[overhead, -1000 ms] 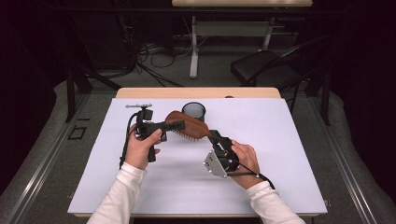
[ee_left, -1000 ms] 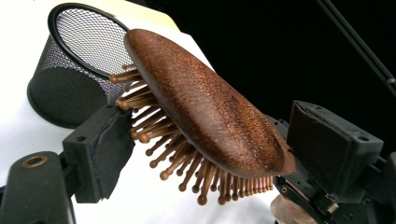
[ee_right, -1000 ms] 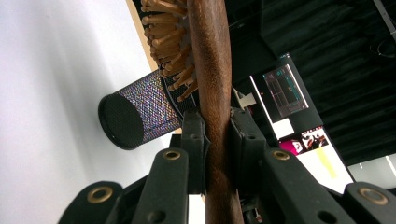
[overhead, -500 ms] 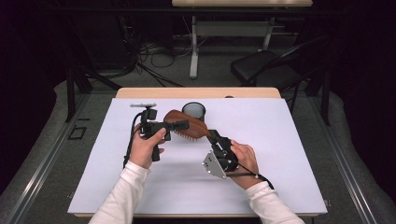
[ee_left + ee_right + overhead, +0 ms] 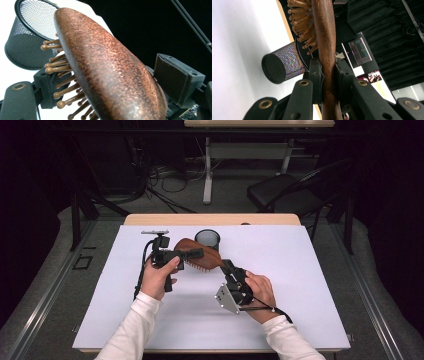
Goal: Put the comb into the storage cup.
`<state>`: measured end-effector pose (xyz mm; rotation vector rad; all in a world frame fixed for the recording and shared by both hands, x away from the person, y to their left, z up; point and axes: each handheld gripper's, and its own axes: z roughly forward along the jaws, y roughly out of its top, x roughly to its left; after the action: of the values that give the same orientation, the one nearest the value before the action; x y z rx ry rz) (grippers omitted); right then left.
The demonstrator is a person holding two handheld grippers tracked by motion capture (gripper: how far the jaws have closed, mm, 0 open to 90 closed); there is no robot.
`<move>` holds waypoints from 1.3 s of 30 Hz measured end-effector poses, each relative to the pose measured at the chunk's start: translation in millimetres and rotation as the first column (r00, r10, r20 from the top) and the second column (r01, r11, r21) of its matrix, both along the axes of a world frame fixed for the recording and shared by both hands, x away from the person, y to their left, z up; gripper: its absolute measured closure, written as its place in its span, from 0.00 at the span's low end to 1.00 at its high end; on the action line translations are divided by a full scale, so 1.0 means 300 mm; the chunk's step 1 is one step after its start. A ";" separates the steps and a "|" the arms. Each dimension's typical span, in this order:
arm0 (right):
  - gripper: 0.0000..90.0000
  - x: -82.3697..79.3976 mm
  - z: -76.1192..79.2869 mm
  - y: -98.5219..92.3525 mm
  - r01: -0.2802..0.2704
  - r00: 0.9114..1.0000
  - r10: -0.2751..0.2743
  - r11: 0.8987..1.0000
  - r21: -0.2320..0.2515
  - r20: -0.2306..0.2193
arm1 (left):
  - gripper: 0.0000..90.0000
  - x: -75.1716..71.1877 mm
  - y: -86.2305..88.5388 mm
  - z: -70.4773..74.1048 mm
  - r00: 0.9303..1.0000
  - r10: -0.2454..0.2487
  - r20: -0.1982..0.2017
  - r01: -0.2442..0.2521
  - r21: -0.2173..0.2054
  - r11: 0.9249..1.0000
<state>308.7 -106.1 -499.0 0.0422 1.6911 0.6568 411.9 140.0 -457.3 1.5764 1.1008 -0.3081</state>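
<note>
Gripping the handle of a brown wooden hairbrush [image 5: 200, 256], the right gripper [image 5: 226, 266] sits just right of the centre of the high view, its jaws clamped on the narrow wood; in the right gripper view the two black jaws press on either side of the handle [image 5: 327, 75], which runs straight up the middle of the frame with the bristles [image 5: 302, 15] fanning out at the upper left. The brush is held above the white table [image 5: 300, 285], its head reaching toward the upper left in the high view, bristles facing down. The left gripper [image 5: 192, 254] comes in from the left of centre and its jaws stand apart around the brush head; they have just been closing a little, with the head between them, though not pressing on it. In the left gripper view the rounded brown back of the brush [image 5: 110, 72] crosses the frame from upper left to lower right, with one pad [image 5: 172, 80] clear of it at the right and the other jaw behind the bristles at the lower left. A black mesh cup [image 5: 207, 239] stands upright on the table just beyond the brush head, in the upper middle of the high view. The person's left hand [image 5: 159, 276] and right hand [image 5: 260, 289] hold the grippers, white sleeves entering from the bottom edge.
</note>
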 end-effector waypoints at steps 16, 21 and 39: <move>0.87 0.001 -0.010 0.004 0.003 1.000 -0.003 1.000 -0.001 0.003 | 0.20 0.004 0.001 -0.010 0.999 -0.002 -0.046 0.002 -0.014 1.000; 0.87 0.000 -0.012 0.007 0.006 1.000 -0.006 1.000 -0.013 0.001 | 0.20 0.005 0.003 -0.012 0.999 0.000 -0.051 -0.001 -0.008 1.000; 0.86 0.001 -0.027 0.008 0.015 1.000 -0.015 1.000 -0.009 0.024 | 0.29 -0.002 0.016 -0.012 0.996 0.020 -0.085 -0.025 -0.052 0.998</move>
<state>309.1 -103.7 -507.0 0.0403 1.6696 0.6366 411.4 144.9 -460.7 1.5146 1.1656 -0.3890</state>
